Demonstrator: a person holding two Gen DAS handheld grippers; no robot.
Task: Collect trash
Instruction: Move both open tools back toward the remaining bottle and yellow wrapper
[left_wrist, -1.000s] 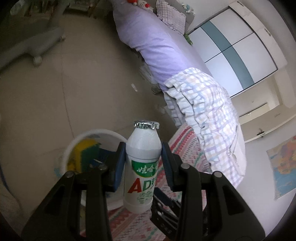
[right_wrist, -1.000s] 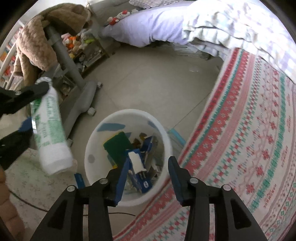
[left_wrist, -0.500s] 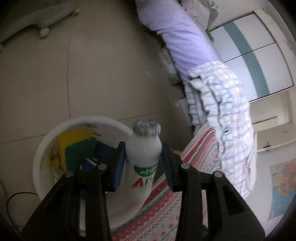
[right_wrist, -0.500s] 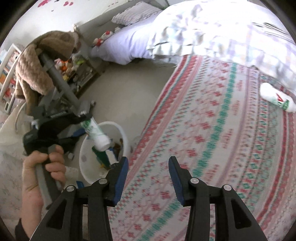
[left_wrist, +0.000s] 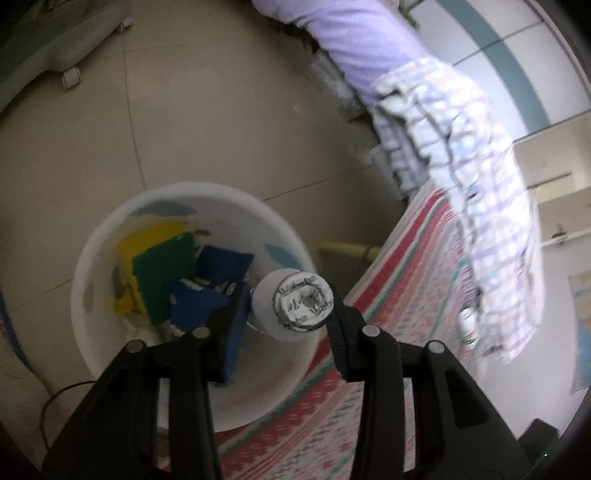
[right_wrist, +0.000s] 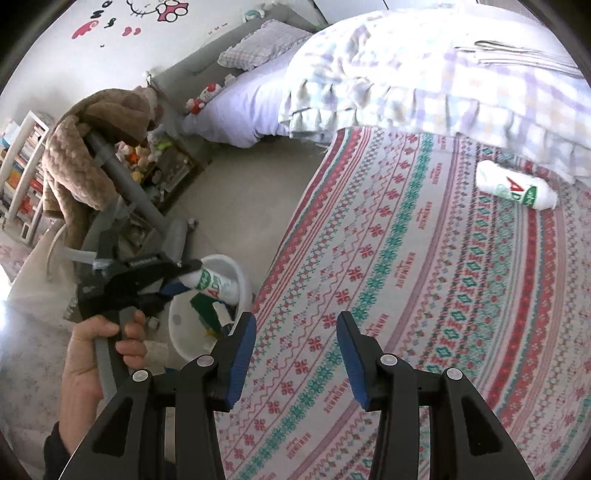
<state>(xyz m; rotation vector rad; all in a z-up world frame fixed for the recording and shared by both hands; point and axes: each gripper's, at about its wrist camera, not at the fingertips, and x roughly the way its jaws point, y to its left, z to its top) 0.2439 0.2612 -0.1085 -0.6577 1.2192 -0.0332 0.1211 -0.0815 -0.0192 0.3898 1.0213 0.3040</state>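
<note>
Two grippers | left gripper (left_wrist: 291, 317) clamps bottle (left_wrist: 295, 308), seemingly over bin (left_wrist: 88, 266) | right gripper (right_wrist: 295, 354) parted, empty

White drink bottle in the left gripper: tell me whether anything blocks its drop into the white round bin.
Nothing visible does. The left gripper holds the white foil-capped drink bottle right over the white round plastic bin, whose mouth is open. The yellow, green and blue cartons lie low inside, leaving room.

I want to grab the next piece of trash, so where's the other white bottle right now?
In the right wrist view the second bottle lies on its side on the patterned rug, upper right, beside the checked blanket hanging off the bed.
</note>
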